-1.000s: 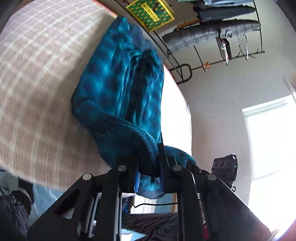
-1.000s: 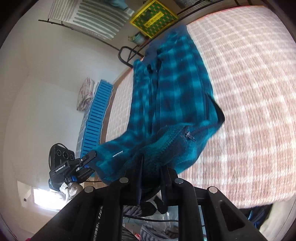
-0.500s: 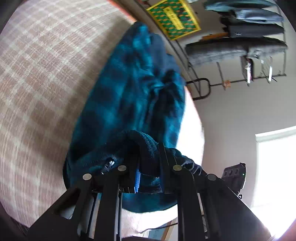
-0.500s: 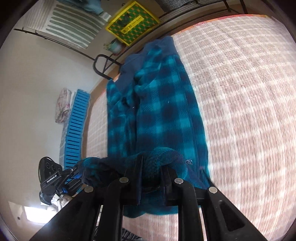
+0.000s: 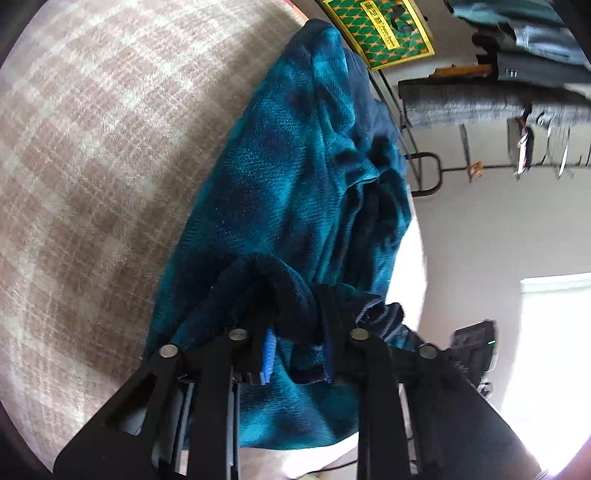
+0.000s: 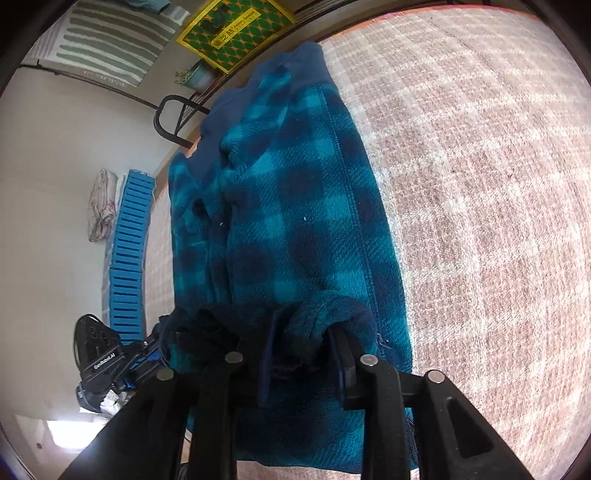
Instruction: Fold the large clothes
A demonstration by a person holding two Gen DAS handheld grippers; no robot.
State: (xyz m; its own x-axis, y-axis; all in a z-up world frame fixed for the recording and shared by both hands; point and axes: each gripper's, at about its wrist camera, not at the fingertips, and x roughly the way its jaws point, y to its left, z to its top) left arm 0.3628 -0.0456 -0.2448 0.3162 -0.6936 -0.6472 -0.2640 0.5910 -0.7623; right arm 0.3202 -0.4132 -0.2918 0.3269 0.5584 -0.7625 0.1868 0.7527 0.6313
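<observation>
A teal and navy plaid fleece jacket (image 5: pixel 295 177) lies lengthwise on a beige checked blanket (image 5: pixel 92 129); it also shows in the right wrist view (image 6: pixel 295 206). My left gripper (image 5: pixel 295 314) is shut on a bunched near edge of the jacket and holds it over the jacket's body. My right gripper (image 6: pixel 303 336) is shut on the other near corner, with the fold of fleece humped between its fingers. The left gripper (image 6: pixel 110 362) shows at the lower left of the right wrist view.
The blanket (image 6: pixel 480 221) stretches wide to the right of the jacket. Beyond its far edge stand a clothes rack (image 5: pixel 480 103) with hanging garments and a yellow and green box (image 5: pixel 384 33). A blue slatted panel (image 6: pixel 129 254) leans by the wall. A bright window (image 5: pixel 554 350) is at the right.
Both grippers have carried the jacket's near edge forward over its body toward the collar end. The jacket looks shorter and nearer in both views.
</observation>
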